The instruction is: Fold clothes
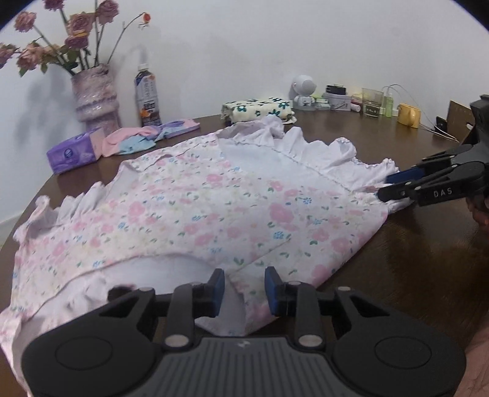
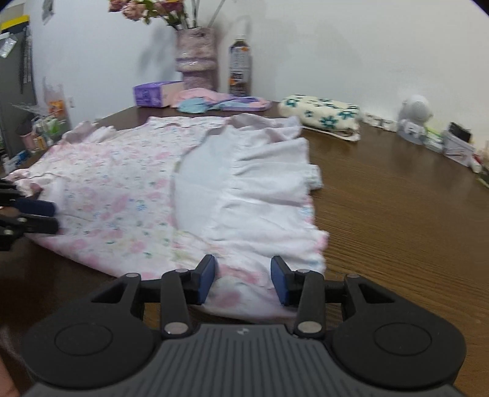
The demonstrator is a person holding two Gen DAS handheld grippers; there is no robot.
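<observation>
Floral cotton, pink on white: the dress (image 1: 214, 210) lies spread across the wooden table (image 1: 428, 259). The left gripper (image 1: 244, 290) stands released, its blue pads either side of the near hem. The right gripper (image 2: 243, 281) is likewise parted at the ruffled edge; its arm reads "DAS". Toward the table's far edge sit a purple tissue pack (image 1: 73, 154), a labelled drink bottle (image 1: 147, 97) whose print is probably too blurred to read, and a vase (image 1: 96, 97) holding dried roses (image 1: 79, 26).
</observation>
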